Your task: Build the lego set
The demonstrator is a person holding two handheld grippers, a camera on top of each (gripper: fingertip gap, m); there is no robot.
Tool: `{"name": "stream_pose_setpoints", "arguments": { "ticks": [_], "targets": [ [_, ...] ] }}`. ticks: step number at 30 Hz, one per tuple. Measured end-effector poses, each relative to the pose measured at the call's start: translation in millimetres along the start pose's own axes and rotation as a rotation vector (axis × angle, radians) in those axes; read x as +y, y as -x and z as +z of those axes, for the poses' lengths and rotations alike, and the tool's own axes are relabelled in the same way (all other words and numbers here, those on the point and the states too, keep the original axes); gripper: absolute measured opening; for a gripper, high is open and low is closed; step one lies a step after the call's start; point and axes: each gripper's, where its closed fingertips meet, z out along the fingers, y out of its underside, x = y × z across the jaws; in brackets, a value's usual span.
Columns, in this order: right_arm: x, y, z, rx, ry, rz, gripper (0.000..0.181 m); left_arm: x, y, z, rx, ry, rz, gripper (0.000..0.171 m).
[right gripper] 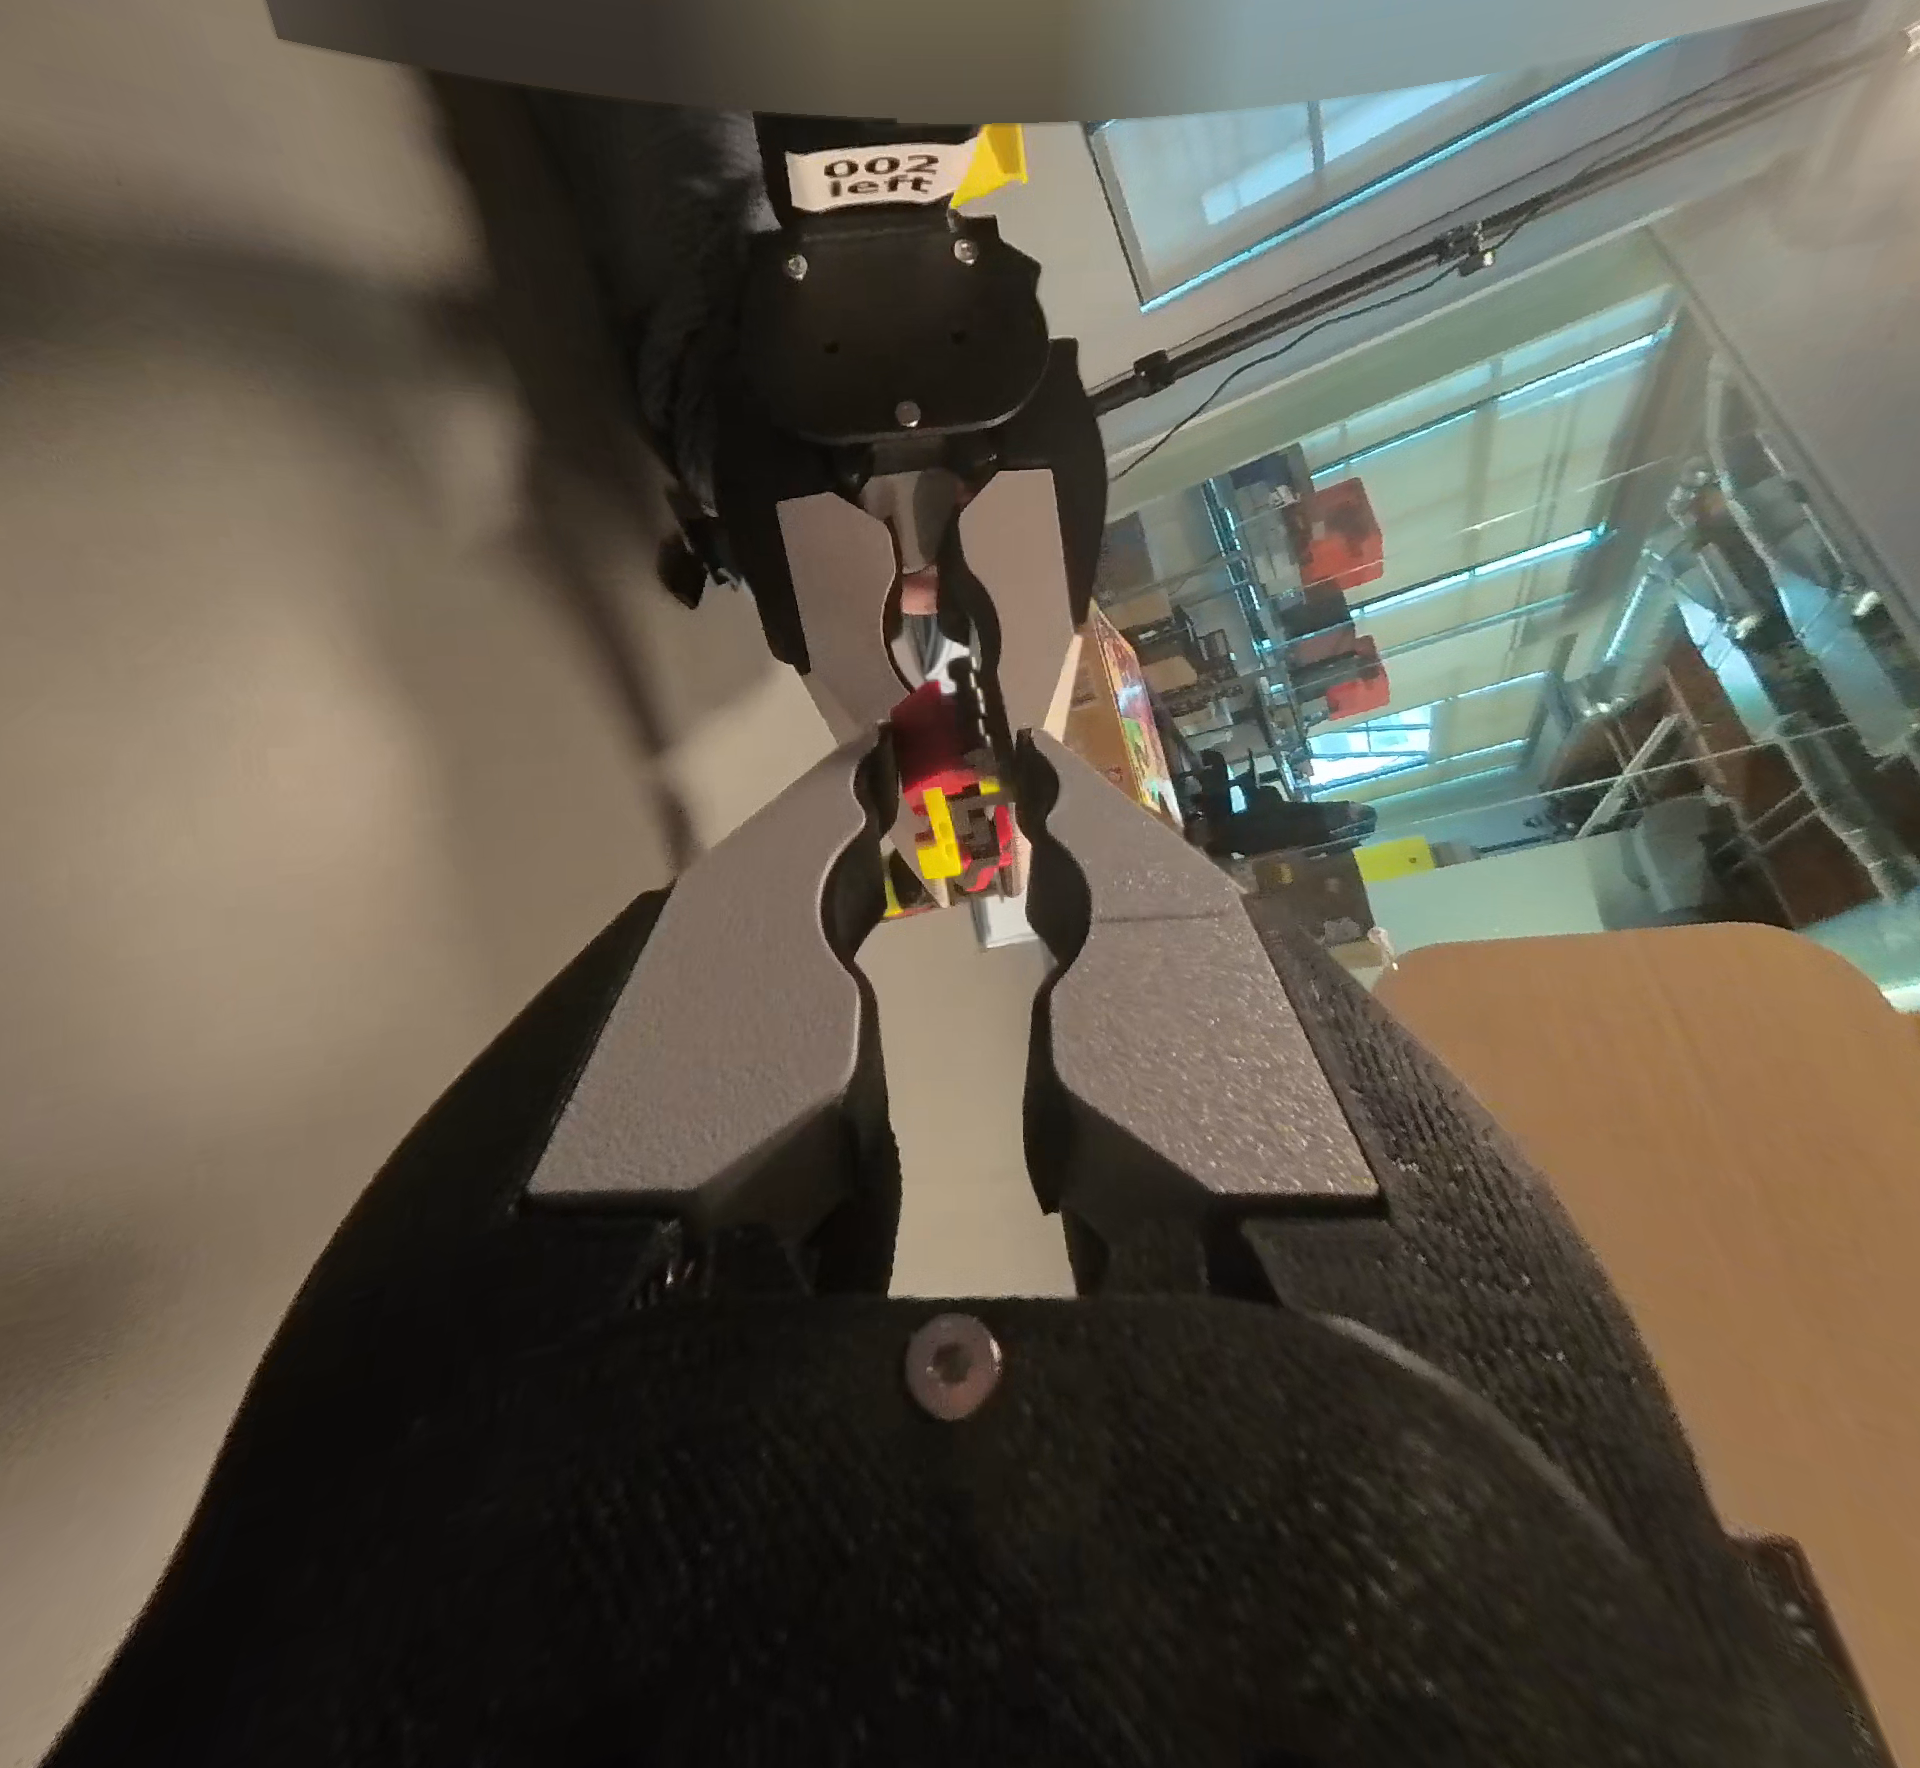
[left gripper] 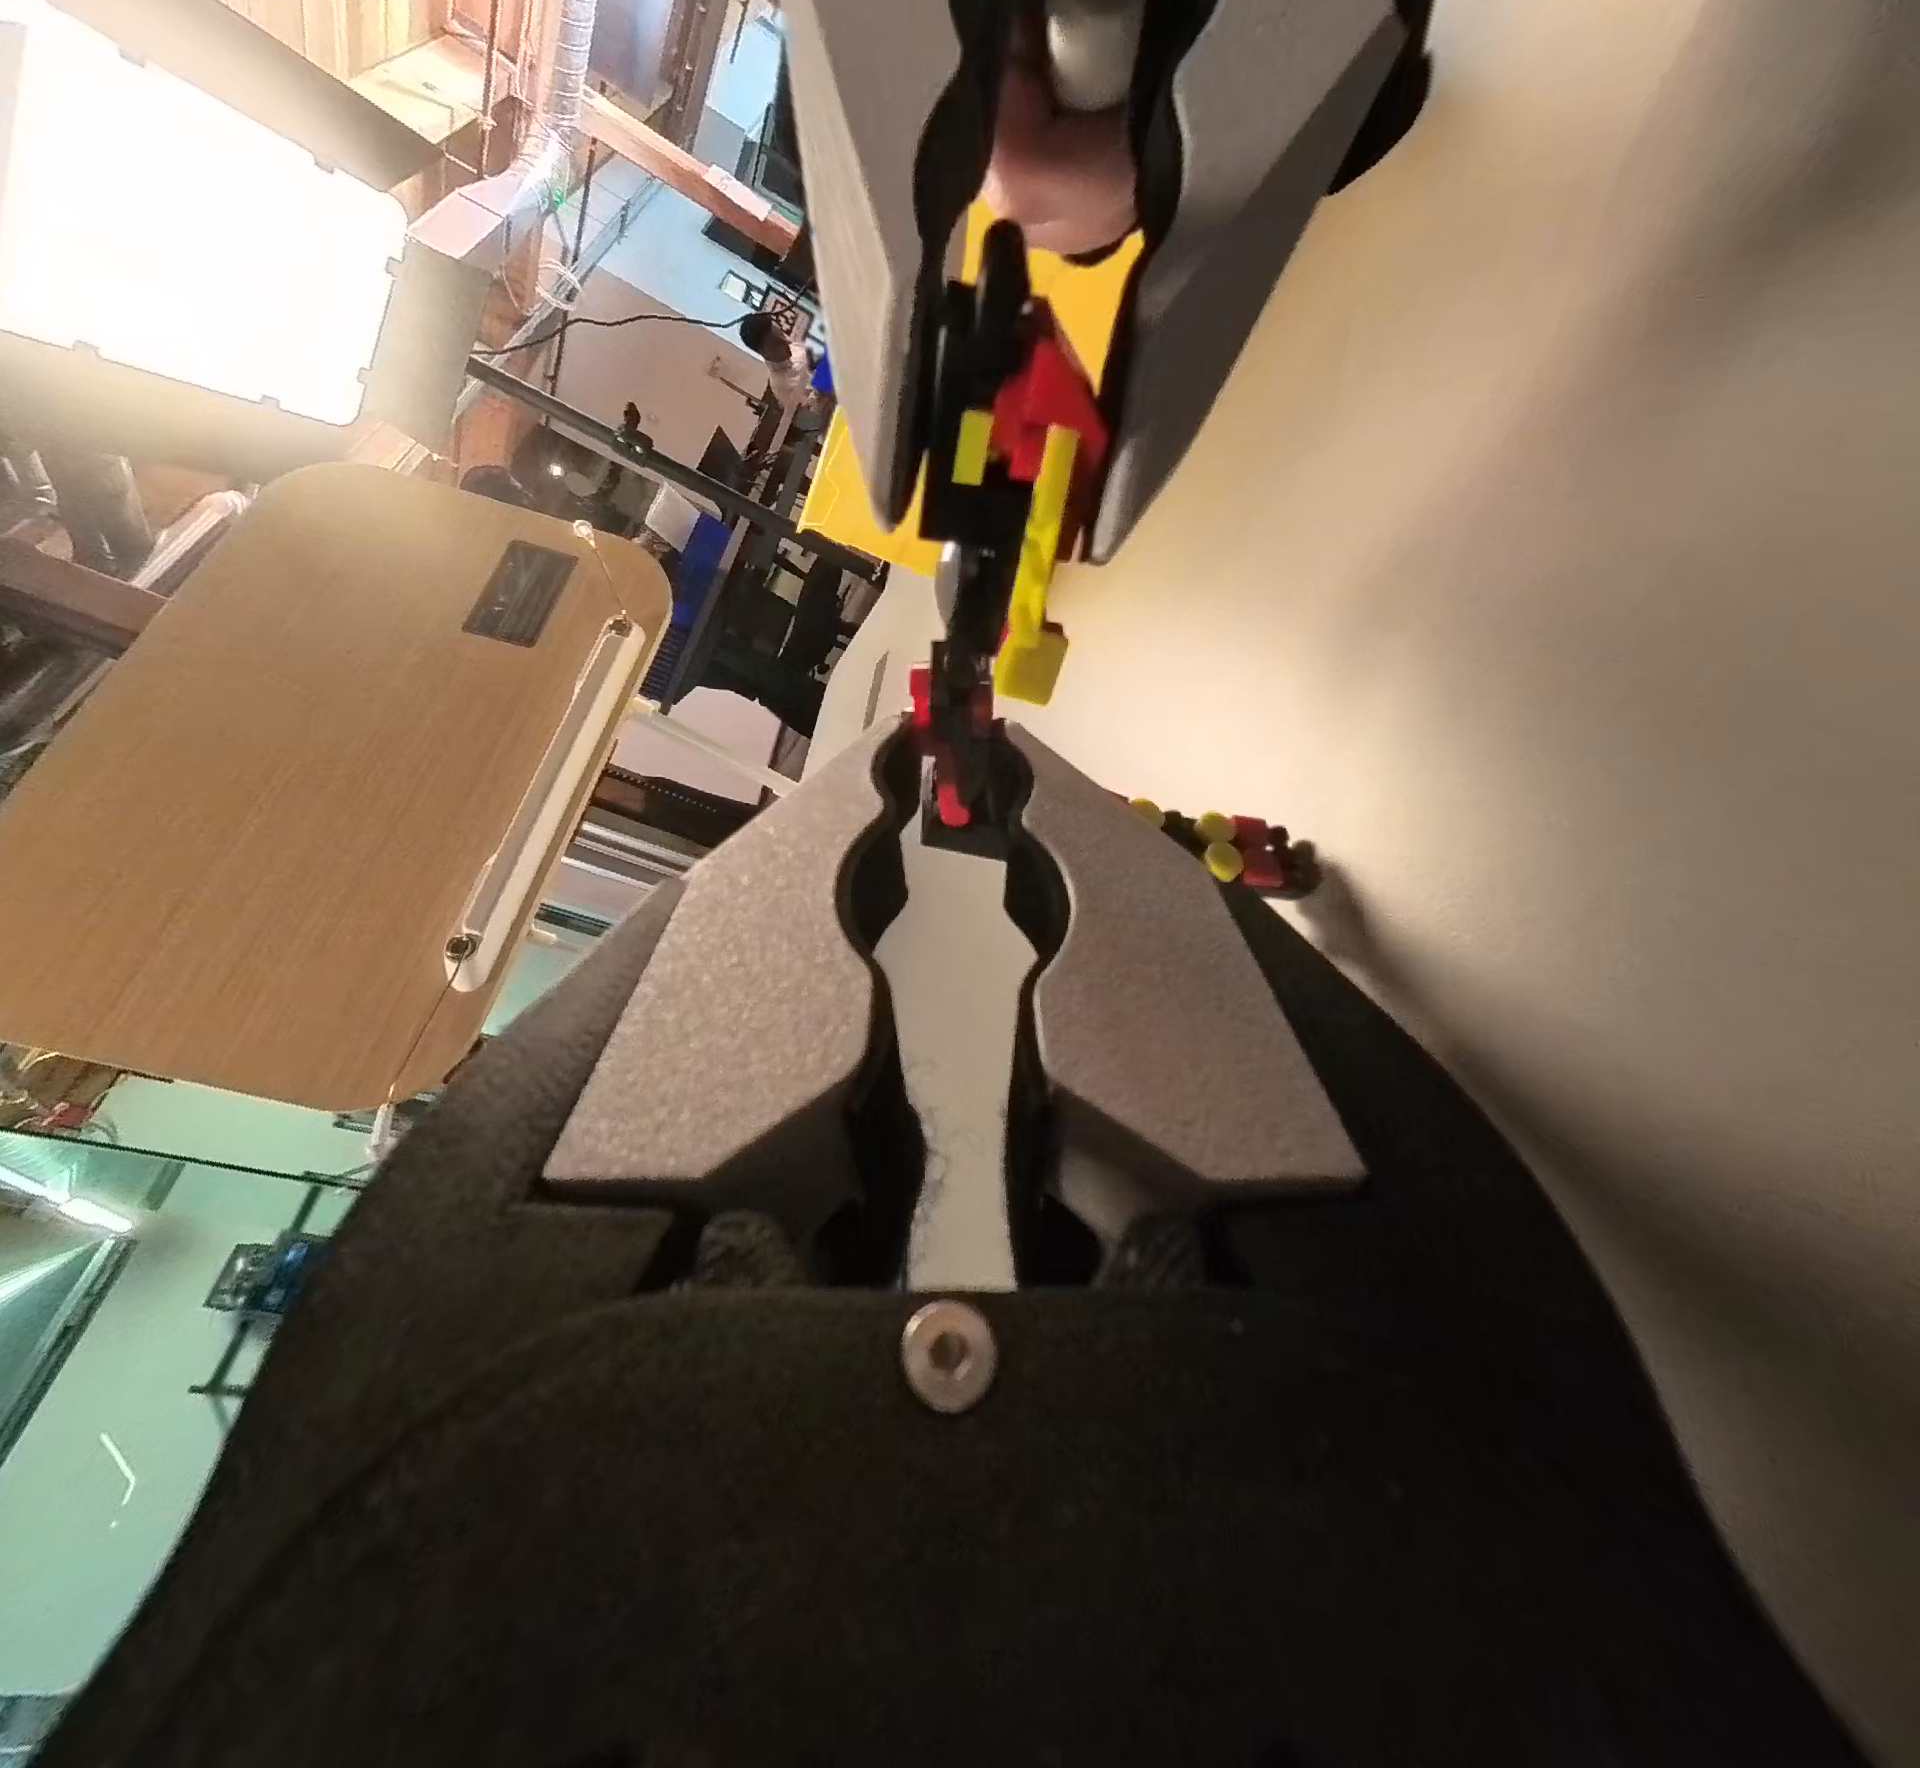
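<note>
My left gripper (left gripper: 954,742) is shut on a small red and black lego piece (left gripper: 951,768), held above the white table (left gripper: 1558,783). My right gripper (left gripper: 997,523) faces it tip to tip and is shut on a red, yellow and black lego assembly (left gripper: 1029,430) with a long yellow bar (left gripper: 1039,565) sticking out. A black part of the assembly reaches down to the small piece and touches it. In the right wrist view my right gripper (right gripper: 951,747) grips the assembly (right gripper: 951,814), and the left gripper (right gripper: 940,690) stands straight behind it.
Several loose red, yellow and black lego pieces (left gripper: 1226,845) lie on the table beside my left gripper. A yellow flat object (left gripper: 1091,295) lies behind the right gripper. A wooden board (left gripper: 312,783) stands off the table's edge; it also shows in the right wrist view (right gripper: 1662,1199). My hands' fingertips stand some 5 centimeters from each other.
</note>
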Motion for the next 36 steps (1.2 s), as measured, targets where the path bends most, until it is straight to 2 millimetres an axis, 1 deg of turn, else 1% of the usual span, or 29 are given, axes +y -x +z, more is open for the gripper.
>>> {"name": "stream_pose_setpoints", "arguments": {
  "ticks": [2, 10, 14, 19, 25, 28, 30, 33, 36],
  "targets": [
    [0, 0, 0, -0.001, -0.002, 0.014, 0.02, 0, -1, 0, 0.004, 0.001, -0.003, 0.011],
    [6, -1, 2, 0.014, 0.032, -0.021, 0.019, 2, 0, 1, 0.013, 0.01, -0.028, 0.011],
    [9, -4, 2, 0.026, 0.072, -0.047, 0.019, 5, 1, 2, 0.014, 0.025, -0.046, 0.011],
    [13, -4, 1, -0.001, 0.119, -0.042, 0.019, 7, 1, 3, 0.007, 0.058, -0.041, 0.011],
    [17, -4, 2, -0.016, 0.207, -0.105, 0.019, 9, 2, 4, -0.005, 0.095, -0.016, 0.011],
    [20, 1, 1, -0.072, 0.264, -0.089, 0.019, 11, 0, 4, -0.019, 0.122, 0.064, 0.011],
    [20, 2, 0, -0.093, 0.272, -0.083, 0.019, 10, -1, 4, -0.025, 0.129, 0.098, 0.011],
    [22, 3, -1, -0.097, 0.277, -0.106, 0.019, 9, -2, 4, -0.016, 0.116, 0.083, 0.011],
    [24, 3, -3, -0.104, 0.27, -0.09, 0.019, 9, -2, 4, -0.021, 0.108, 0.101, 0.011]
  ]
}}
